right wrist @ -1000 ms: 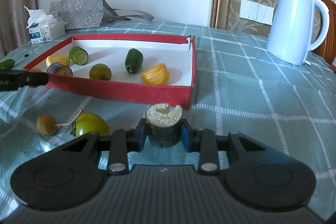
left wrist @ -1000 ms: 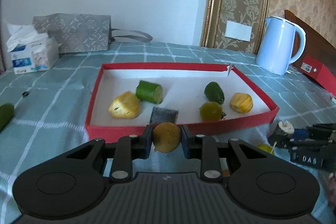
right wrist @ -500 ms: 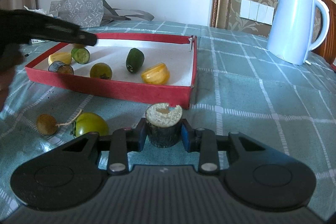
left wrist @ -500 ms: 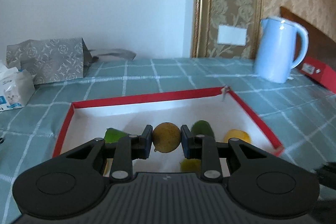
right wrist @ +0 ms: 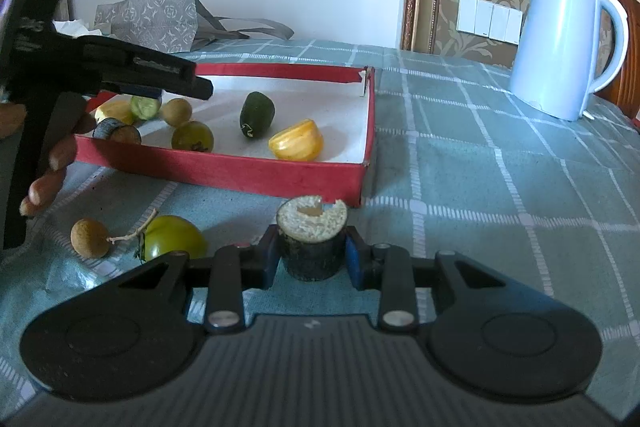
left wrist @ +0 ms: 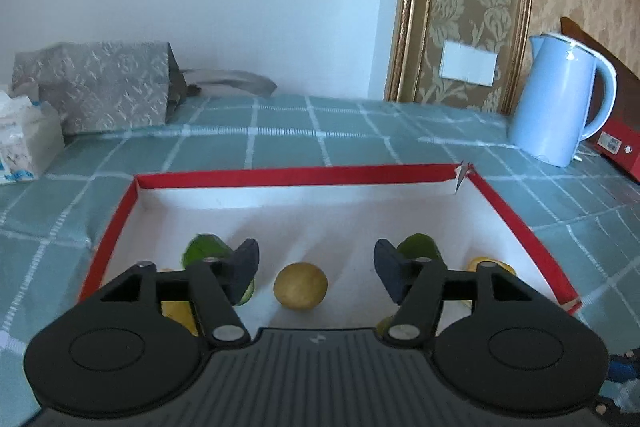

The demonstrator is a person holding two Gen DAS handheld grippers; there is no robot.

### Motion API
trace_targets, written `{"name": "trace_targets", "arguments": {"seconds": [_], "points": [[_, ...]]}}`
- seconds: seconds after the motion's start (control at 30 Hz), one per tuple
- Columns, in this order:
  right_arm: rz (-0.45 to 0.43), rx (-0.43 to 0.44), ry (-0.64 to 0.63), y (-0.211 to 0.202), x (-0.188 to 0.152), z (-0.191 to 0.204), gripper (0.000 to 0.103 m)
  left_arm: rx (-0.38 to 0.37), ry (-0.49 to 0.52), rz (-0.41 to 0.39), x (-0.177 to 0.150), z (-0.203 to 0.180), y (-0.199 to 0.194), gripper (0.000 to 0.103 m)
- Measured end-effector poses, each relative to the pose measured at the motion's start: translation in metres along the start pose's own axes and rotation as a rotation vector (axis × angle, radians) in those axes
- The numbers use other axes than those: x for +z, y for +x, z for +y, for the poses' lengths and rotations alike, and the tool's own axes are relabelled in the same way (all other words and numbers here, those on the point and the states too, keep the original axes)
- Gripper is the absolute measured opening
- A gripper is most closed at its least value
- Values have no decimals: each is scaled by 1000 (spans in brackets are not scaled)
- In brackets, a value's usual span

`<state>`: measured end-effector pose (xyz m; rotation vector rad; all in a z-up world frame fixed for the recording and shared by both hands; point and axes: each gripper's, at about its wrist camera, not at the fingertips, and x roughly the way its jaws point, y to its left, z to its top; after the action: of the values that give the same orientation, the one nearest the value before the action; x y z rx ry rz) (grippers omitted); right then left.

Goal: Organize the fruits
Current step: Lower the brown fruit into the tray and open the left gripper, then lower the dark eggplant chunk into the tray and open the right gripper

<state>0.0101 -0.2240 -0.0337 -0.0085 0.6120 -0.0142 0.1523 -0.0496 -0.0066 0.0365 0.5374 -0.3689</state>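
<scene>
Left claw (left wrist: 316, 269) just opened, round fruit (left wrist: 300, 286) loose between (white tray (left wrist: 304, 176) floor beyond bare).

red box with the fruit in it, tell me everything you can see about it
The red box is a shallow, open rectangular tray that looks like cardboard, red on its low walls and white inside. One far corner is split, with a white flap standing up. It lies flat on the checked green tablecloth. Inside lie green, yellow and brownish fruit pieces, among them a round brown fruit just let go under the left gripper, whose jaws have just been opening and stand clear of it.
</scene>
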Motion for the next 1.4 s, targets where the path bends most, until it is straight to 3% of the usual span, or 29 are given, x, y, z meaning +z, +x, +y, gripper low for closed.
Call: {"name": "trace_targets", "arguments": {"seconds": [0.1, 0.23, 0.4, 0.53, 1.13, 1.4], "points": [[0, 1, 0, 0, 0, 0, 33, 64, 22, -55, -6, -4, -17, 74], [0, 1, 0, 0, 0, 0, 33, 137, 42, -118, -14, -5, -42, 75], [0, 1, 0, 0, 0, 0, 33, 235, -41, -141, -26, 11, -69, 80], [0, 0, -2, 1, 0, 0, 33, 269, -101, -146, -34, 28, -81, 84], [-6, -13, -15, -1, 0, 4, 32, 264, -106, -88, -46, 39, -84, 84], [-100, -12, 41, -26, 7, -10, 32, 249, -113, -86, -49, 43, -88, 84]]}}
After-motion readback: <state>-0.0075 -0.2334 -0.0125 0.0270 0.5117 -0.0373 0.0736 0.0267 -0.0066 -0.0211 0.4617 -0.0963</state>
